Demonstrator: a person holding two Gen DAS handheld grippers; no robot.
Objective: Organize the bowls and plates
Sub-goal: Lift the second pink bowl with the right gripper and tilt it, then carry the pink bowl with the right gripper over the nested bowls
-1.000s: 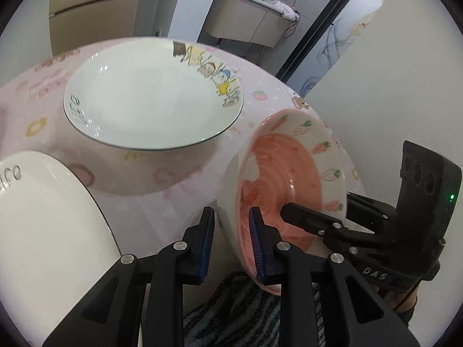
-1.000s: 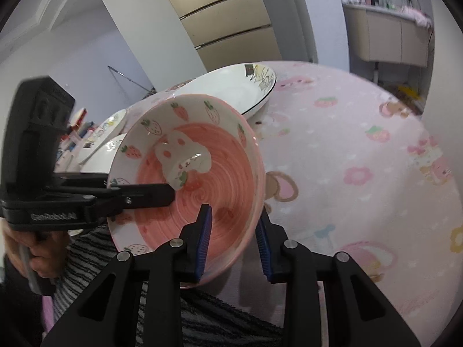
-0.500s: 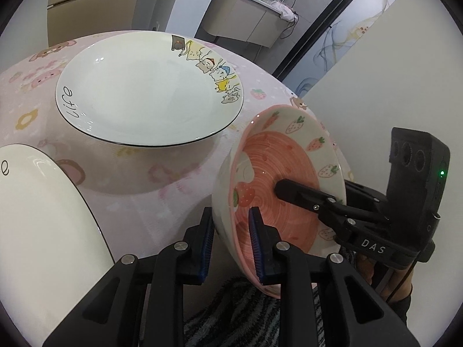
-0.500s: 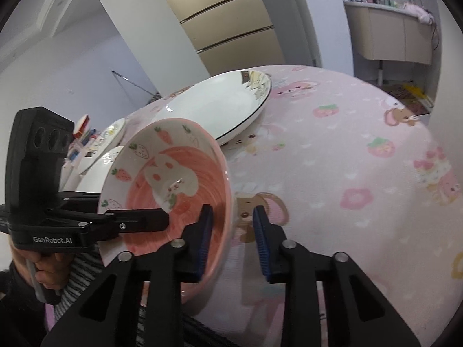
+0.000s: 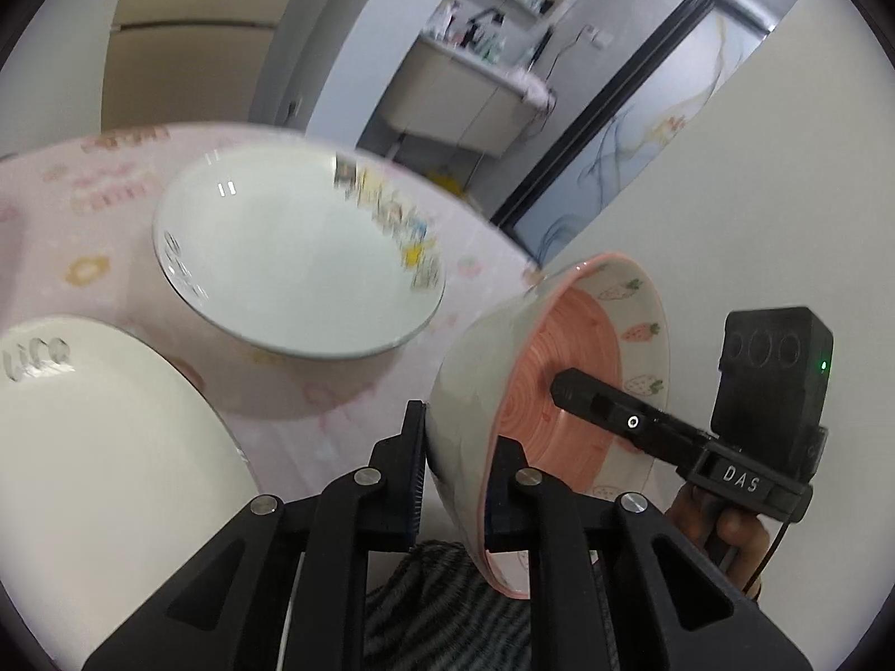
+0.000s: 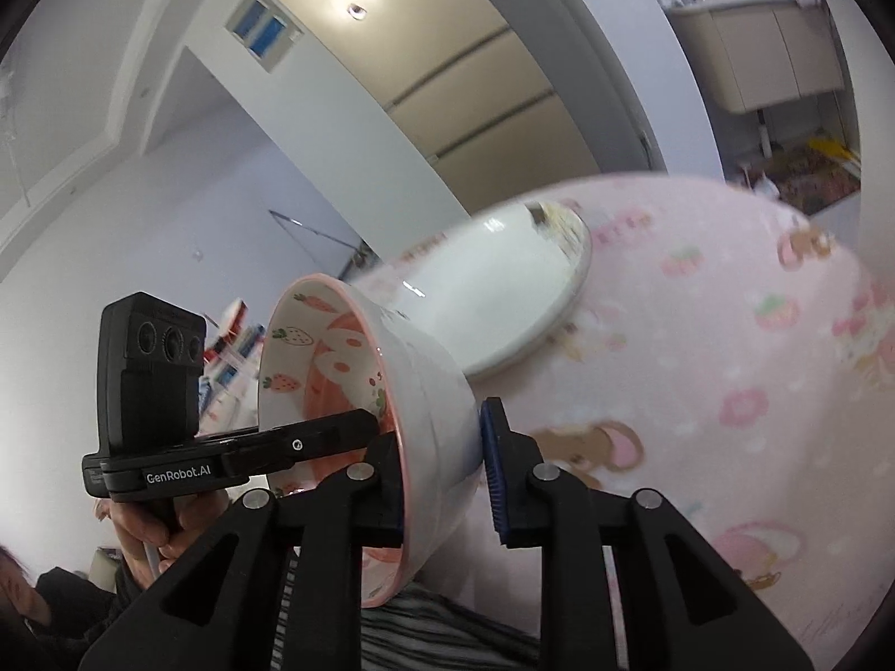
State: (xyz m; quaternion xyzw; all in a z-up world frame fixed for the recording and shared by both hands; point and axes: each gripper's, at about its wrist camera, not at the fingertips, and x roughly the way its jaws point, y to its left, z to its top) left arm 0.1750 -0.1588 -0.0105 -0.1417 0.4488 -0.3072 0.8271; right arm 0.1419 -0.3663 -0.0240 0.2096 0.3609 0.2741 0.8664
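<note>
Pink cloth with bears and strawberries covered the round counter (image 5: 100, 207). At the far left a flat white plate (image 5: 106, 447) lay on it, with dark letters near its rim. Next to it, a bit further back, sat a deep white dish (image 5: 291, 274) with small cartoon pictures along its edge.

Then came the left gripper (image 5: 450, 481). Its jaws were closed on the wall of the pink bowl (image 5: 481, 391), one finger outside and one inside. That bowl was held up on its side, off the counter, just right of the dish, with strawberries painted around its inside.

Last came the right gripper (image 6: 442, 481). One finger was inside the bowl and the blue pad (image 6: 492, 481) of the other sat just beside the outer wall. I could not tell if it was touching the bowl.
</note>
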